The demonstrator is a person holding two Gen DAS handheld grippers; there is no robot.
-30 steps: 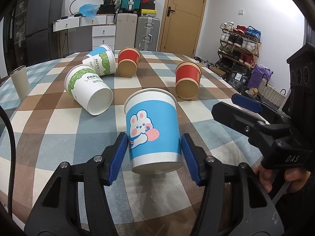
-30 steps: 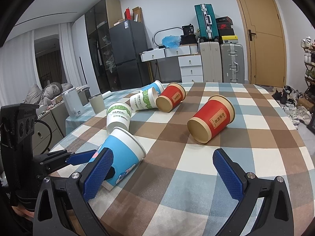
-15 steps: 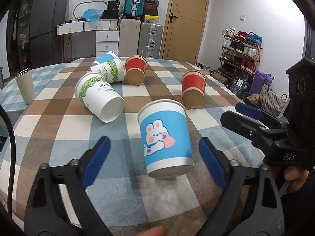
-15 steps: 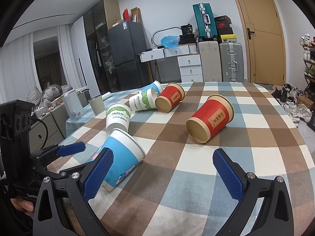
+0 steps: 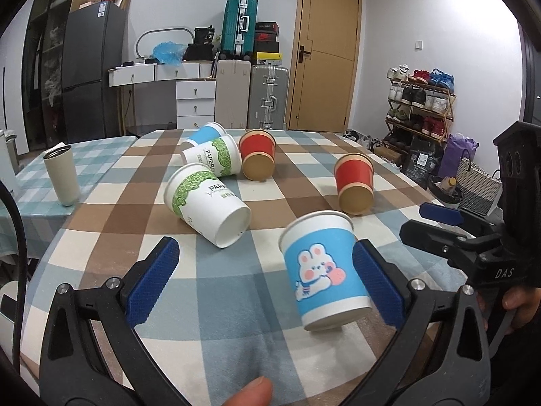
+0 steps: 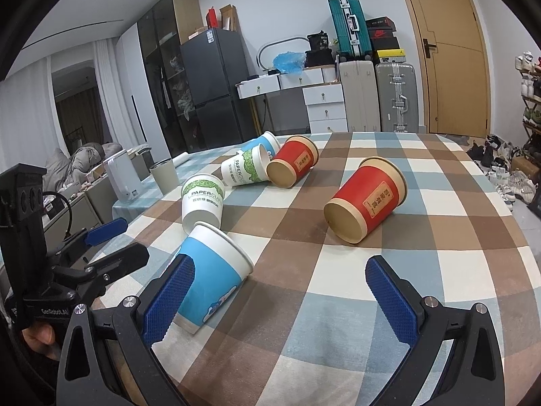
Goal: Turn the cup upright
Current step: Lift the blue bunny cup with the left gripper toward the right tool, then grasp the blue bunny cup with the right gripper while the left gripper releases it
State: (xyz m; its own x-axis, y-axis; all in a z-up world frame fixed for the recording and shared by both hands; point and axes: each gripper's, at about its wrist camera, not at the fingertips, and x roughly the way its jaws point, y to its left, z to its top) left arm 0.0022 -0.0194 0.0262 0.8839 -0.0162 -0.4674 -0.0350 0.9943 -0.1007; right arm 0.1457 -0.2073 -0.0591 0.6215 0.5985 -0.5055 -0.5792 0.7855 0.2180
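A blue paper cup with a rabbit picture (image 5: 324, 270) stands upright on the checked tablecloth (image 5: 236, 291), mouth up; it also shows in the right wrist view (image 6: 209, 280). My left gripper (image 5: 267, 284) is open and empty; the cup stands just inside its right finger, apart from the pad. My right gripper (image 6: 280, 301) is open and empty, with the blue cup beside its left finger. Lying on their sides are a green-print white cup (image 5: 206, 206), a second one (image 5: 216, 159), two red cups (image 5: 355, 182) (image 5: 258, 159) and another blue cup (image 5: 206, 133).
A beige tumbler (image 5: 62, 176) stands at the table's left edge. The right gripper's body (image 5: 480, 247) sits at the right of the left wrist view. Suitcases, drawers, a fridge and a shoe rack stand beyond the table.
My left gripper opened, let go of the blue rabbit cup and drew back and left. The cup stays upright. The right gripper has barely moved.
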